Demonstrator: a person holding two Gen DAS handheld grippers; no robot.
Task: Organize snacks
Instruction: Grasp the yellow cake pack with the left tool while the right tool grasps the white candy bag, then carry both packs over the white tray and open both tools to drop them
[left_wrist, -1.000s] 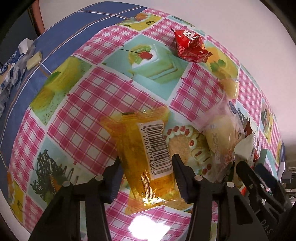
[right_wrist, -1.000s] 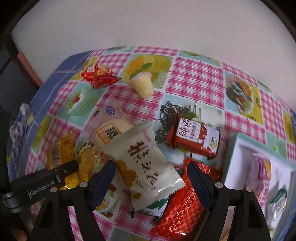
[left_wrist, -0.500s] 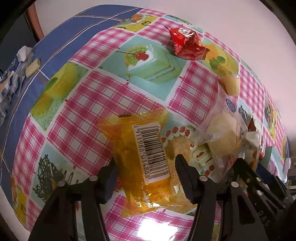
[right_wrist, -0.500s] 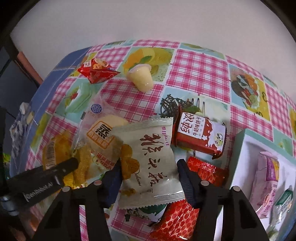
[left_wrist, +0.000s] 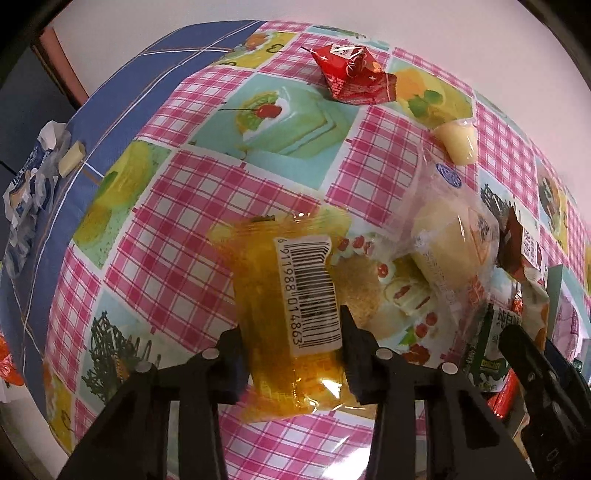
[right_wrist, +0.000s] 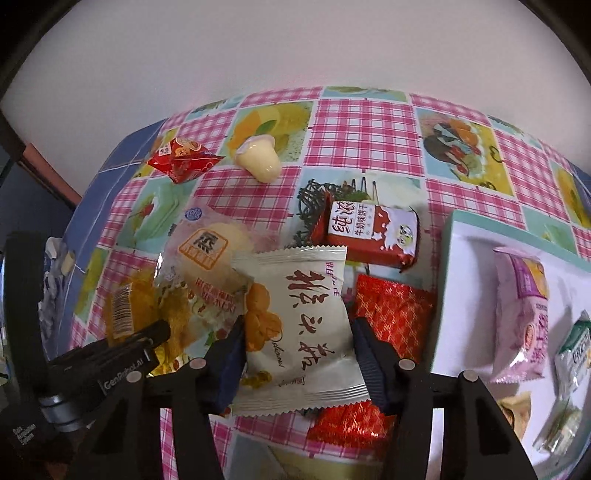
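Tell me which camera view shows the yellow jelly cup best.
The right wrist view: the yellow jelly cup lies on its side in full, lid and body unobstructed, beside the red triangular packet. The left wrist view shows it smaller, partly behind the clear bun wrapper.

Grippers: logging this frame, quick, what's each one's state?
Left gripper: shut on the orange snack pack.
Right gripper: shut on the white snack packet.
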